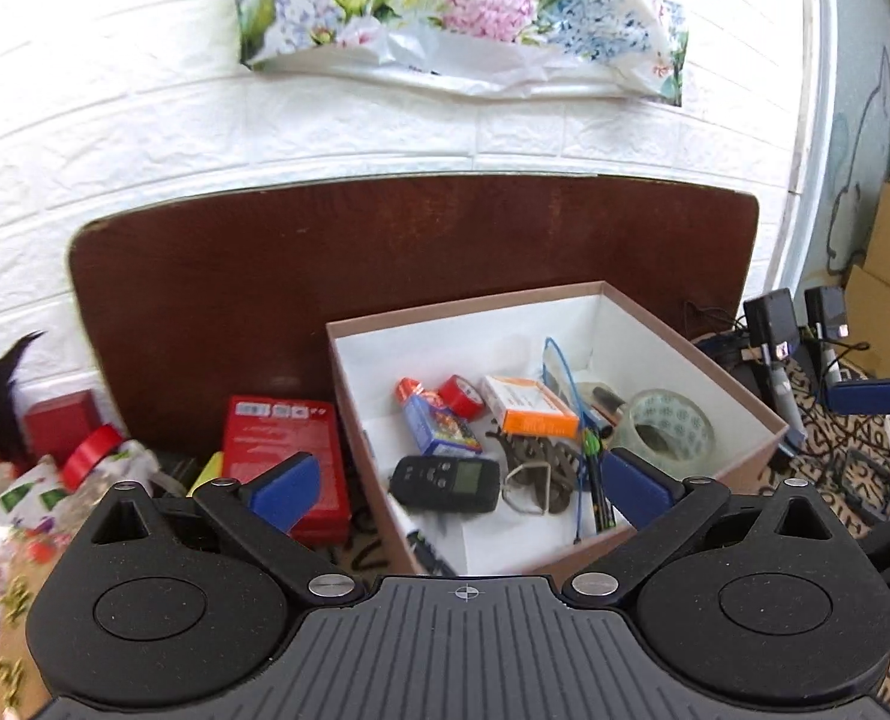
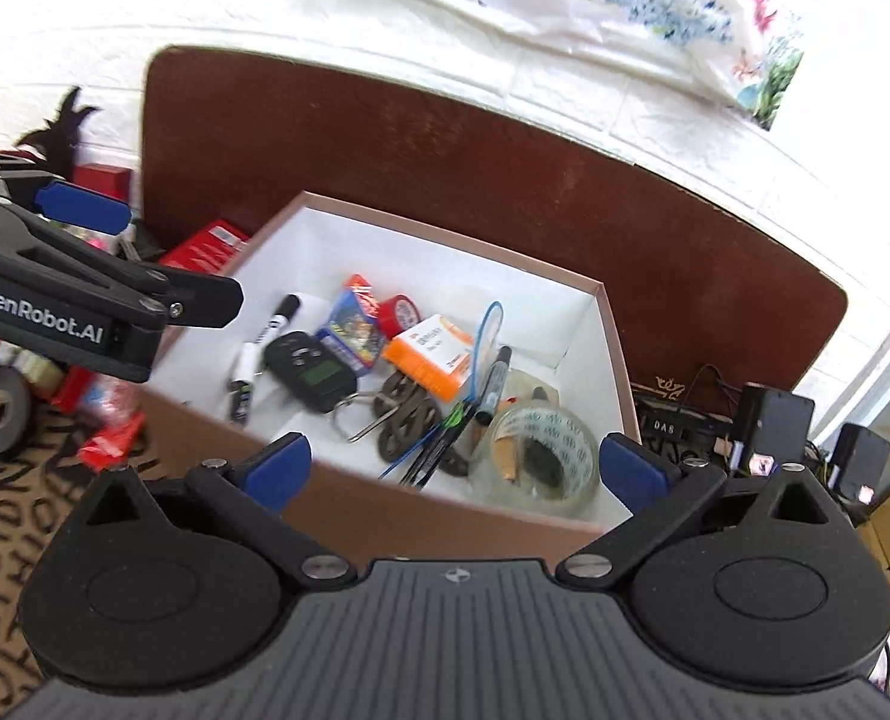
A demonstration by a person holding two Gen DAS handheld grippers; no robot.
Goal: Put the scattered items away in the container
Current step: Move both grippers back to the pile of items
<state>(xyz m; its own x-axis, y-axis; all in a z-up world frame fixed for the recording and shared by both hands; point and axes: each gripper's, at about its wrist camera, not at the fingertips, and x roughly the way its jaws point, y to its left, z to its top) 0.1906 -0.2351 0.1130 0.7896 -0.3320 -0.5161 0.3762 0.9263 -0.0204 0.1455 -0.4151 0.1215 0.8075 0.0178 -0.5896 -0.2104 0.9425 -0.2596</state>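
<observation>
Left wrist view: left gripper (image 1: 457, 483) fingers spread wide, empty, tilted down over the box (image 1: 739, 387). Red carton (image 1: 286, 459) lies outside at nine o'clock of the box; looks light and stiff, best pinched across its narrow sides.

Right wrist view: right gripper (image 2: 454, 468) fingers spread, empty, angled down at the box's near wall. Tape roll (image 2: 541, 459) sits inside at five o'clock.

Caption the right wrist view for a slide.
Right gripper open and empty above the box holding tape roll, orange carton and black scale.

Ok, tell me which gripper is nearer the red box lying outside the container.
Left. The left gripper has the red box right beside its left finger; the right gripper sits across the container from it.
</observation>
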